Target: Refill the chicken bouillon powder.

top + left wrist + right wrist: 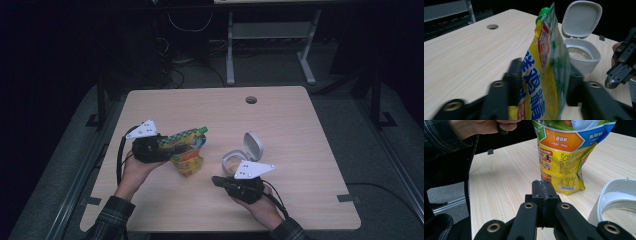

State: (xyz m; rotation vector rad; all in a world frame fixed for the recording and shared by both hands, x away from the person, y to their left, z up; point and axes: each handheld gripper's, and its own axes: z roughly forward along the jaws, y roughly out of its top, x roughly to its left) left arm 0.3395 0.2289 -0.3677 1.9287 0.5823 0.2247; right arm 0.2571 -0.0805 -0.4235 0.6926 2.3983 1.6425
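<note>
A yellow, green and blue pouch [187,152] with a green cap stands near the table's left middle. My left gripper [167,148] is shut on its upper part; in the left gripper view the pouch [544,72] is pinched between the black jaws. A white container [235,162] with its hinged lid [254,145] open sits to the right of the pouch, and pale powder shows inside the container [582,53]. My right gripper [216,180] hovers just in front of the container, jaws pressed together with nothing between them. In the right gripper view the pouch [565,155] stands ahead and the container [616,202] is at the right.
The wooden table [280,125] has a cable hole [251,100] near its far edge. A white desk frame [270,45] stands on the floor beyond the table. Bare tabletop lies at the back and right.
</note>
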